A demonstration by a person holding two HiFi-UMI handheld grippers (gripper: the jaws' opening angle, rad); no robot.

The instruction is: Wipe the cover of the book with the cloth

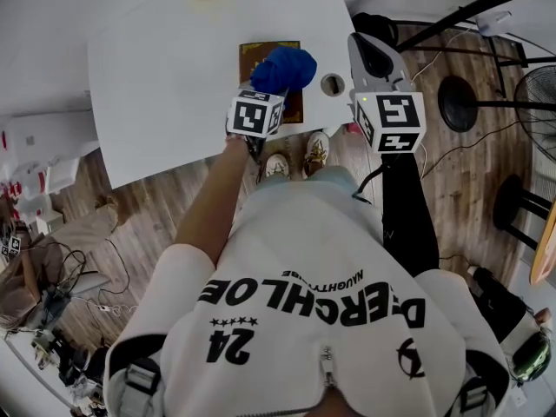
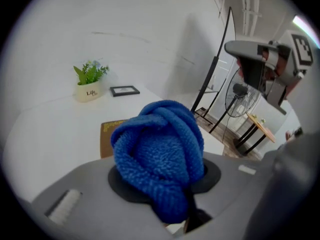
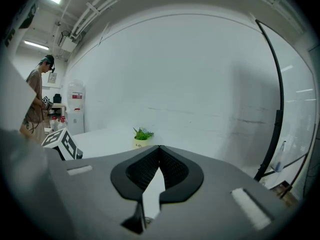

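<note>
A brown book (image 1: pixel 263 55) lies on the white table (image 1: pixel 165 76) near its front edge. My left gripper (image 1: pixel 266 94) is shut on a bunched blue cloth (image 1: pixel 284 68), which hangs just above the book's near half. In the left gripper view the cloth (image 2: pixel 157 151) bulges out of the jaws and hides their tips; a strip of the book (image 2: pixel 110 134) shows behind it. My right gripper (image 1: pixel 368 52) hovers off the table's right corner, held level. Its jaws are shut with nothing between them (image 3: pixel 159 149).
A potted plant (image 2: pixel 89 84) and a small black picture frame (image 2: pixel 124 90) stand at the table's far side. A round hole (image 1: pixel 333 83) sits in the table by the book. Black stands, cables and a fan (image 1: pixel 539 94) fill the floor to the right. A person (image 3: pixel 37 104) stands far off.
</note>
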